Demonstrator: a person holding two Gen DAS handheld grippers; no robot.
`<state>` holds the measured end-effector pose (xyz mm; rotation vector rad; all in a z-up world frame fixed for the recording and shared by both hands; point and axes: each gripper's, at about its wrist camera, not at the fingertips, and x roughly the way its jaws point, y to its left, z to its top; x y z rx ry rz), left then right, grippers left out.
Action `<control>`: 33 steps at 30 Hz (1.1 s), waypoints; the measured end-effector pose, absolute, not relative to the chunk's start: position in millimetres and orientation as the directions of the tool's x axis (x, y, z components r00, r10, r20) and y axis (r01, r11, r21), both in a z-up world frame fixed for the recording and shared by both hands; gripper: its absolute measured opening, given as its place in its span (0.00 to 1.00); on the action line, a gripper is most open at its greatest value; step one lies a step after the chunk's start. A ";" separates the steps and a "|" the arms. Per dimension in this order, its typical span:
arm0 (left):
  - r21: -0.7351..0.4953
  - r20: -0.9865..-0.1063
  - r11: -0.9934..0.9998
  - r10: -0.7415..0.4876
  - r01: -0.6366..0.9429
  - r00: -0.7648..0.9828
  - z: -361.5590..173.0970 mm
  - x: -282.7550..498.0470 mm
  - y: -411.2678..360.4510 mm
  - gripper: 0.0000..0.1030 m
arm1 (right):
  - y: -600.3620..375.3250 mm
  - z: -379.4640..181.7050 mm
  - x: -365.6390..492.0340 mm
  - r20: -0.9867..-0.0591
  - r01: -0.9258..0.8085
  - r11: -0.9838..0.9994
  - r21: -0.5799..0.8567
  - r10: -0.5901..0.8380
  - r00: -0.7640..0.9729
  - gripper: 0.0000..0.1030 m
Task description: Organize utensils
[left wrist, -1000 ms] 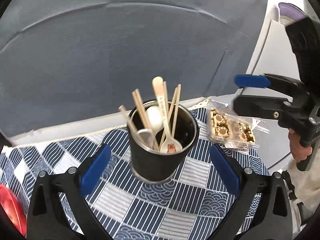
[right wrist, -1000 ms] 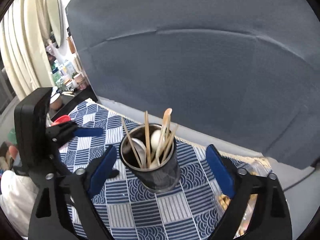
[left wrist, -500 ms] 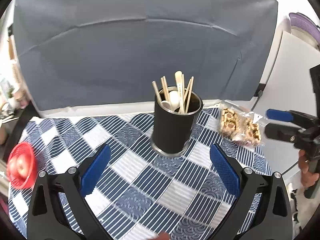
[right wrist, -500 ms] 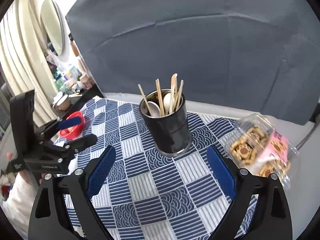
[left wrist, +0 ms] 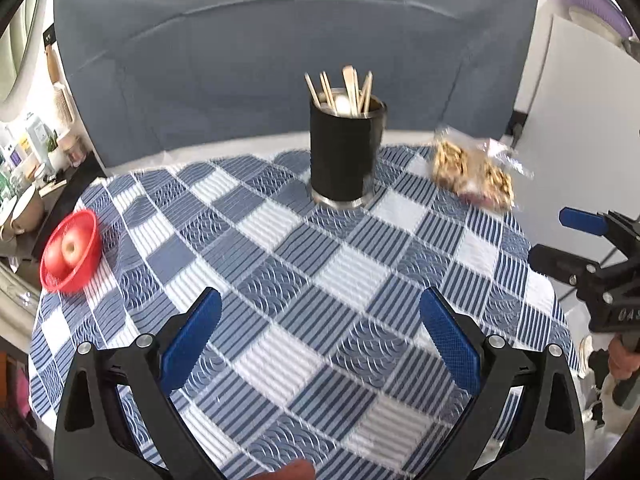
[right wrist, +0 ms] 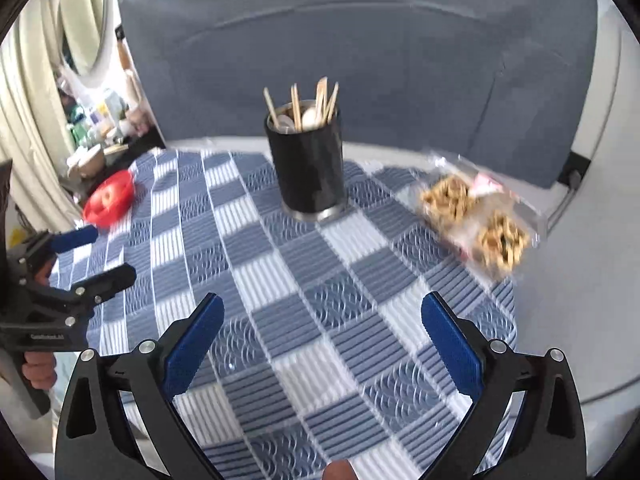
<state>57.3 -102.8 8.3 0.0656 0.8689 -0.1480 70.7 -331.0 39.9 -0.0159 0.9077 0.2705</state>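
A black utensil cup [left wrist: 344, 156] [right wrist: 306, 166] stands upright at the far side of the checked tablecloth, holding wooden chopsticks [left wrist: 326, 90] [right wrist: 296, 106] and spoons [left wrist: 342, 102] [right wrist: 308, 117]. My left gripper [left wrist: 320, 304] hovers well back from the cup, open, with nothing between its blue pads. My right gripper [right wrist: 322, 308] is also far from the cup; its jaws are opening and nothing lies between them. Each gripper shows in the other's view: the right one [left wrist: 560, 240] at the table's right edge, the left one [right wrist: 102, 254] at the left edge, both hand-held.
A red basket with an apple [left wrist: 72, 250] [right wrist: 110, 198] sits at the table's left edge. A clear packet of snacks [left wrist: 474, 174] [right wrist: 478, 220] lies right of the cup. A grey backdrop [left wrist: 280, 40] rises behind the table. Shelves with clutter [right wrist: 96, 128] stand at far left.
Both grippers have pulled back from the cup, which now looks smaller and farther. More tablecloth, the red basket and the snack packet have come into view.
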 end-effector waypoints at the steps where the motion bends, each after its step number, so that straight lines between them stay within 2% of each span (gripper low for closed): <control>1: 0.002 -0.763 0.988 -0.097 0.152 0.639 7.4 53.1 -103.1 0.94 | -332.1 38.1 64.0 -0.781 -0.233 0.965 0.119 0.236 0.578 0.92; 6: -0.043 -0.774 0.993 -0.101 0.106 0.625 2.8 34.7 -100.4 0.94 | -335.1 33.1 38.8 -0.788 -0.187 0.972 0.141 0.225 0.573 0.92; 12: -0.039 -0.767 0.997 -0.074 0.069 0.637 6.7 16.5 -104.9 0.94 | -343.7 39.8 26.6 -0.767 -0.130 0.984 0.121 0.176 0.617 0.92; 18: 0.012 -0.756 0.995 -0.058 0.103 0.652 9.9 10.3 -116.4 0.94 | -343.4 37.9 28.8 -0.776 -0.151 0.981 0.122 0.189 0.602 0.92; 33: -0.012 -0.778 0.999 -0.041 0.050 0.627 4.5 14.7 -112.8 0.94 | -345.6 30.9 34.8 -0.791 -0.174 0.974 0.144 0.219 0.572 0.92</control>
